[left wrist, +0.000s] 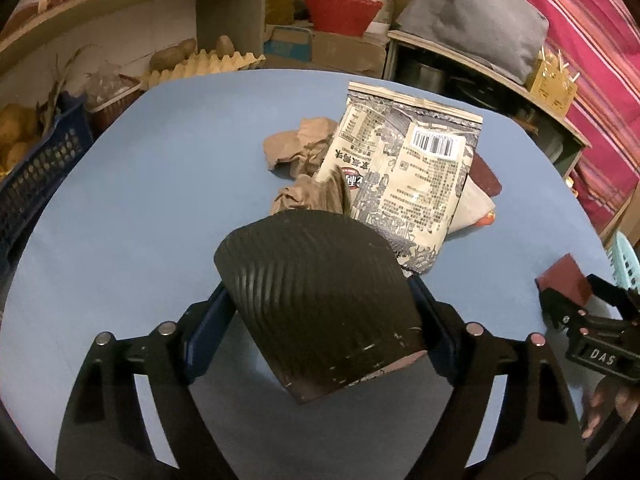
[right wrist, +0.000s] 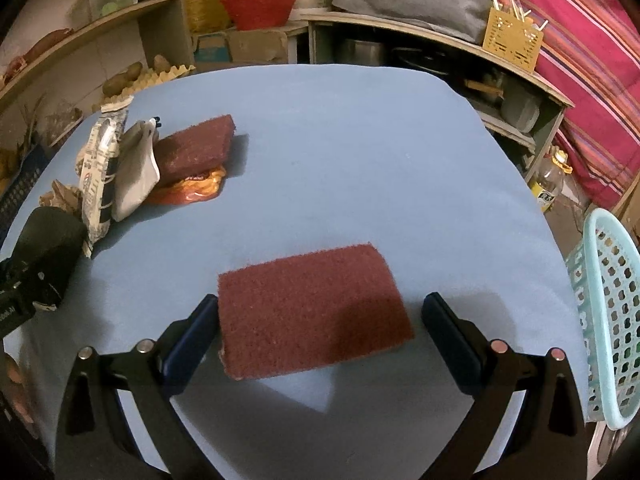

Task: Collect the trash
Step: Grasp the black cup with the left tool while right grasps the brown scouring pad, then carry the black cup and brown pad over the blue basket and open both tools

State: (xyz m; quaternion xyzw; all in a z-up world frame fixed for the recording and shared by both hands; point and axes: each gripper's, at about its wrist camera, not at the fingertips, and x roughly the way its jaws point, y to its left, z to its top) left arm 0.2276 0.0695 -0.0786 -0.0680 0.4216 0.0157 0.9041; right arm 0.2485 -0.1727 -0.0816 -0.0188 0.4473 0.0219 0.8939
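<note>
The left gripper [left wrist: 320,312] was squeezed tight on a dark ribbed cup [left wrist: 320,304], one blue finger pressing each side. The cup lay tipped over in its grip, above the blue table [left wrist: 140,200].

The right gripper [right wrist: 320,332] was wide open. A dark red scrub pad [right wrist: 312,312] sat between its fingers. The pad touched the left finger [right wrist: 188,344], or nearly so, and there was a gap between the pad and the other finger. It was not pinching the pad.

Just past the cup lay a pile of trash. There was a big printed snack bag [left wrist: 408,176] with a barcode, and crumpled brown paper [left wrist: 300,148] beside it. From the right gripper's camera, I could also see a second red scrub pad [right wrist: 200,148] leaning on the pile, with a shiny orange wrapper [right wrist: 196,192] under it and a pale pouch [right wrist: 136,172] next to it.

A light green basket [right wrist: 608,320] with holes stood at the right edge of the table. Behind the table were shelves with potatoes [left wrist: 172,56], an egg tray [left wrist: 200,66] and a red bowl [left wrist: 340,12].
</note>
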